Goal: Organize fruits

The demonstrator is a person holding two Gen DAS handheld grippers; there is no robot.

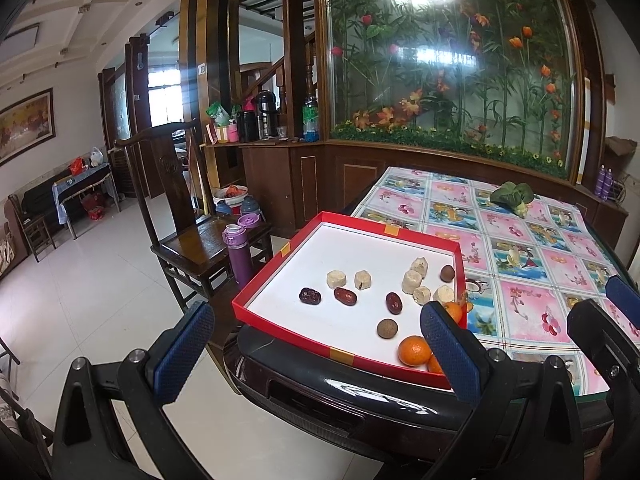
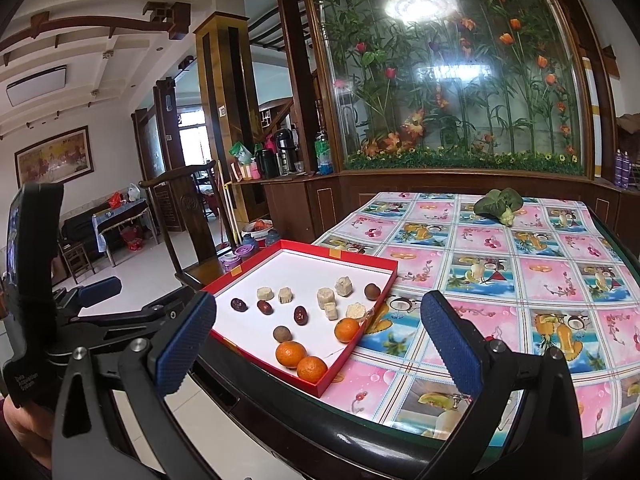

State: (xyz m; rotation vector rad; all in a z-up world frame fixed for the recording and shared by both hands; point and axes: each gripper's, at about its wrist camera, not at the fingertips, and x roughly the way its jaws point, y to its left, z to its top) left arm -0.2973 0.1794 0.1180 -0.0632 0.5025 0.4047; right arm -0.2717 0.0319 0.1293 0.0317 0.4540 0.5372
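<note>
The box (image 2: 384, 280) is red outside and white inside, with orange tabs on its rim; the oranges (image 2: 291, 354) are bright orange; the dates (image 2: 300, 315) dark red; the longans (image 2: 282, 333) brown; the desk (image 2: 500, 280) cloth is checked pink and blue with fruit prints; the fingers (image 2: 188, 344) have blue textured pads.

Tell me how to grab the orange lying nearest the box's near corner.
Grip the orange across its round middle, coming straight down from above: the red box wall runs close along its right and near sides, and a second orange touches it on the left. The open right gripper looks best placed.
</note>
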